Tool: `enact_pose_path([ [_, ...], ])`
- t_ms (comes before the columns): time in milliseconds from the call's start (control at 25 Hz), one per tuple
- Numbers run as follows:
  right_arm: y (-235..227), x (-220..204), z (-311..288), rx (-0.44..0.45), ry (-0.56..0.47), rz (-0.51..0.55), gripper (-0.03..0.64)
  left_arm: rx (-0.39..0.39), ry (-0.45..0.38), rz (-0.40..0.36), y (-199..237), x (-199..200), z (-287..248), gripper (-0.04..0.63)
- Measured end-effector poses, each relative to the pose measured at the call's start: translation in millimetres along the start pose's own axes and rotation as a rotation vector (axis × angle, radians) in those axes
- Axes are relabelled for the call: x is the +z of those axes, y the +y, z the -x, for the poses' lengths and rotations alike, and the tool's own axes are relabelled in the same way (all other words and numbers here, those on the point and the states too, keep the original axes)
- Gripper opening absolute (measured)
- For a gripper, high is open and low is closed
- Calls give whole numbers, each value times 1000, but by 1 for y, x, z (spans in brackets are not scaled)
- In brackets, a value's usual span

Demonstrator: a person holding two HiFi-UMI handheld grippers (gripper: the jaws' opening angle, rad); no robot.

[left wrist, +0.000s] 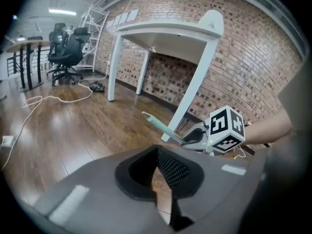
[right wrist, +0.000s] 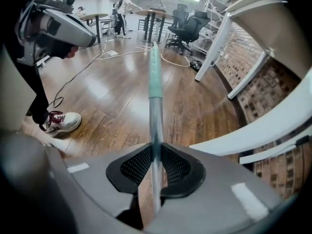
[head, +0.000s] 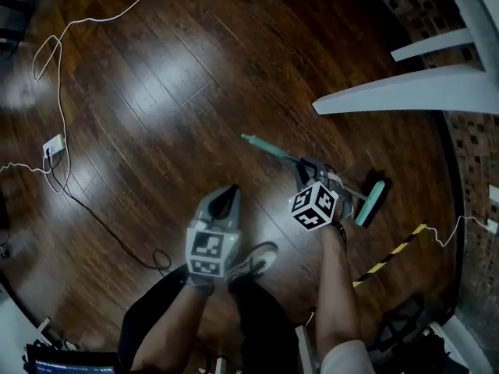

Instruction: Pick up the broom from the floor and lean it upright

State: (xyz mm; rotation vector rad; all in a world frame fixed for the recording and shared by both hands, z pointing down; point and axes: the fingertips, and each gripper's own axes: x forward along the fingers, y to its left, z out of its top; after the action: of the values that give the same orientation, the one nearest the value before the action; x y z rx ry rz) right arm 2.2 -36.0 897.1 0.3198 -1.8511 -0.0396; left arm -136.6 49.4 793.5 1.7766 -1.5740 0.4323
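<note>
The broom has a teal handle [head: 269, 150] and a teal head [head: 373, 202]; it hangs lifted off the wood floor, handle end pointing away to the upper left. My right gripper [head: 308, 166] is shut on the handle's metal part, close to the head. In the right gripper view the handle [right wrist: 154, 82] runs straight out between the pads [right wrist: 139, 167] of the right gripper [right wrist: 156, 152]. My left gripper [head: 228, 195] hangs to the left of the broom, shut and empty. From the left gripper [left wrist: 157, 152] view, the handle [left wrist: 158, 123] and the right gripper [left wrist: 192, 138] lie ahead to the right.
A white table [head: 405, 92] stands by the brick wall [head: 475, 154] on the right. Cables [head: 58, 45] and a socket block [head: 53, 145] lie on the floor at left. Yellow-black tape [head: 390, 255] marks the floor. A person's shoe [head: 253, 262] is below the grippers. Office chairs [left wrist: 68, 50] stand far off.
</note>
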Motion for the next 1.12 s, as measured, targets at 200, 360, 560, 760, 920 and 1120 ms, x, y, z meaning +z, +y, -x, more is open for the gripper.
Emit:
enact_pose_path([
  [200,-40,-16,90,-126,-61,-137,86,-57,-50,-84,-43,69,24,2],
  [360,-65,-39,158,-246,-116,-269,86,-145,-87,-146,-85,116,36,2],
  [560,-81,-71,245,-357,-166,-456,87,-245,-127,-215,-142,170,69,2],
  [760,-89,-95,295,-384,-195,-604,89,-311,-162,-274,-176,222,104,2],
  [920,-92,-116,318,-394,-200,-651,92,-346,-185,-318,-194,250,127,2],
  [1120,-115,-133,326,-381,-248,-711,91,-328,-217,-308,-212,270,124,2],
])
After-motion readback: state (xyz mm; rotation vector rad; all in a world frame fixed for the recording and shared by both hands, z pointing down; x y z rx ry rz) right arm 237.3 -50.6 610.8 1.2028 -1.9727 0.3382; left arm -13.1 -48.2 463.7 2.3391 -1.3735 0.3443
